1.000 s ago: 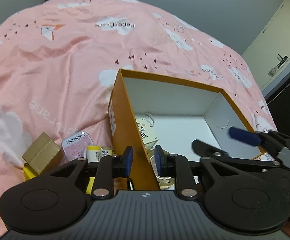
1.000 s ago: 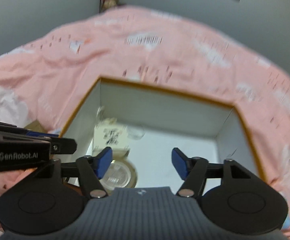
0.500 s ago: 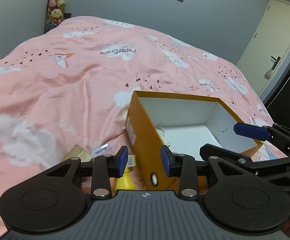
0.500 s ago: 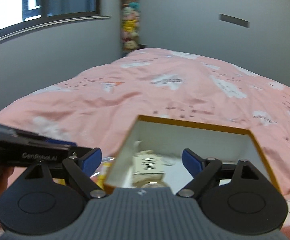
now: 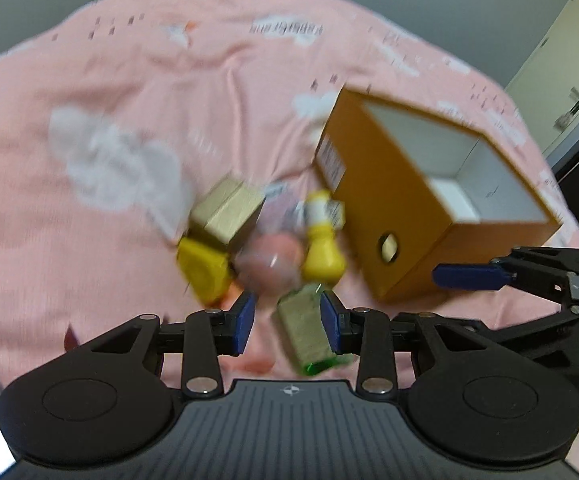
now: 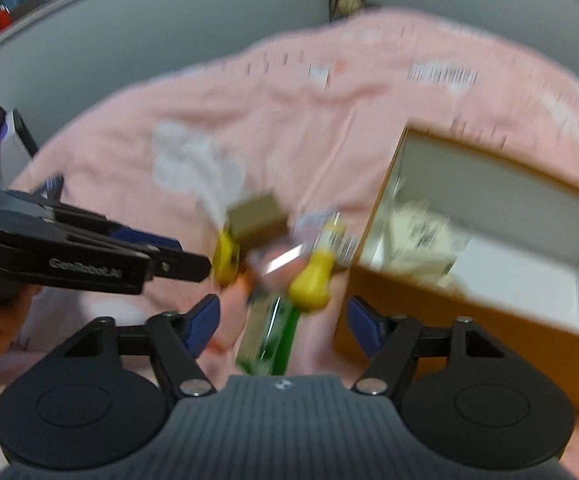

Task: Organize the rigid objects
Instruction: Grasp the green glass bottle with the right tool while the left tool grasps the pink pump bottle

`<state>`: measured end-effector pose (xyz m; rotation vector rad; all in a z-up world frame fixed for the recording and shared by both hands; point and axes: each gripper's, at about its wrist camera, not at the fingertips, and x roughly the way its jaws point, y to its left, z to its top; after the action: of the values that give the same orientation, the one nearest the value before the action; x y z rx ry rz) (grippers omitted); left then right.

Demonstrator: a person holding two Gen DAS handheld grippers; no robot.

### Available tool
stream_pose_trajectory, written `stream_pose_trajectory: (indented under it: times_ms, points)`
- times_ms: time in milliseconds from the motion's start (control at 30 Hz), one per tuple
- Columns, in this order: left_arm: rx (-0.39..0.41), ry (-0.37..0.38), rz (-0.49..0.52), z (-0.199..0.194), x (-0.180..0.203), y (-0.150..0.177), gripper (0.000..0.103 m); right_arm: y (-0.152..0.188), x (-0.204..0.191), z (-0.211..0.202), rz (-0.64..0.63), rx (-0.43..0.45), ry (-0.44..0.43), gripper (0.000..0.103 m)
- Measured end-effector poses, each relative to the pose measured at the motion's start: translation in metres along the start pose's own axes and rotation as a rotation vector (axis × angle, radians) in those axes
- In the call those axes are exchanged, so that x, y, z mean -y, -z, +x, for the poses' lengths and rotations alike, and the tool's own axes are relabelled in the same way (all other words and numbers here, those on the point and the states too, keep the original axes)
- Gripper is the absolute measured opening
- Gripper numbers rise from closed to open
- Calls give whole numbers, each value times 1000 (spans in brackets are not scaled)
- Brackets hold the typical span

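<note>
**Bedspread pile, next pick toward the orange box**

Pink cloud-print bedspread (image 5: 89,80) carries everything; both views motion-blurred. Orange cardboard box with white interior (image 5: 401,216) sits open at right, some items already inside. Loose pile just left of it: tan cardboard carton (image 5: 229,210), yellow block (image 5: 203,270), yellow squeeze bottle with labelled neck (image 5: 323,254), pinkish round object (image 5: 269,262) (identity unclear), and nearest, a green-edged rectangular pack (image 5: 305,328).

Left gripper (image 5: 287,318): claw narrowly parted, empty, right finger beside the green pack; contact cannot be told. Right gripper (image 6: 283,322): claw wide, empty, above the same pack.

Judgement: step in hand is picking from the pile. Do it well by committing one gripper only, straddling the pack's short sides, squeezing squarely, lifting clear of the bottle, then crossing the box wall.
</note>
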<state>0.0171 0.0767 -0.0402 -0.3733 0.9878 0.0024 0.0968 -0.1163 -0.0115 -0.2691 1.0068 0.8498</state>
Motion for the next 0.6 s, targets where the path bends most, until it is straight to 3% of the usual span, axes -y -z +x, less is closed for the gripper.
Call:
stream_pose_trajectory:
  times_ms: [67,233,300,600]
  points:
    - [-29,0,1,6,-3,5,41,1,4,17,37,-73,-45,54]
    - [-86,-18,49,19,2,13,41,6,18,47,156,-186,-109,53]
    - [-96,-43,61,22,2,14,41,4,20,61,170,-226,-120,44]
    - [-122,-60,26,28,-10,9,41,1,12,108,138,-308,-47,43]
